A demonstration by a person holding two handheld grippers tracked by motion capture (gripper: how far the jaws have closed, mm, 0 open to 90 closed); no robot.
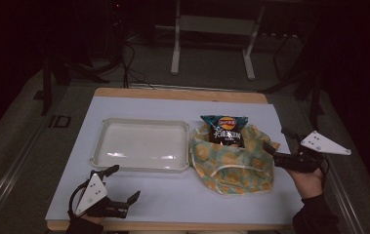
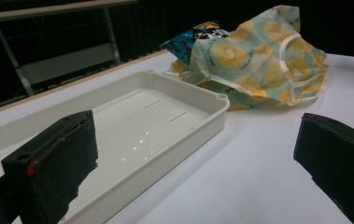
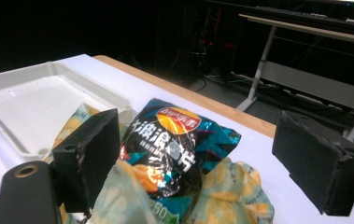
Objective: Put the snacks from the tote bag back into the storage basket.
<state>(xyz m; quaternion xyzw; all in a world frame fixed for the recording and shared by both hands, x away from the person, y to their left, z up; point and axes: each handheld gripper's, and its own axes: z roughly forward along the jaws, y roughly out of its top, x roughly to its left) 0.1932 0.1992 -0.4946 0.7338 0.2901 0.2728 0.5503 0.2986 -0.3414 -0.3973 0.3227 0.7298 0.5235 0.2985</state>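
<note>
A dark crisp packet [image 1: 225, 130] lies on top of a crumpled lemon-print bag [image 1: 231, 165] at the table's right middle. Left of them stands an empty white tray [image 1: 143, 122]. My left gripper [image 1: 124, 183] rests open near the front left corner, just in front of the tray, with nothing between its jaws. Its view looks over the tray's rim [image 2: 188, 93] toward the lemon-print bag [image 2: 258, 60] and the packet's corner [image 2: 188, 39]. My right gripper [image 1: 276, 138] is open at the bag's right edge. Its view faces the crisp packet [image 3: 174, 140], with the jaws apart on either side of it.
The white table top [image 1: 173, 195] has a wooden far edge [image 1: 182, 93]. Behind the table stand a metal desk frame [image 1: 212, 29] and floor cables [image 1: 129, 63] in a dark room. Bare table lies in front of the tray and the bag.
</note>
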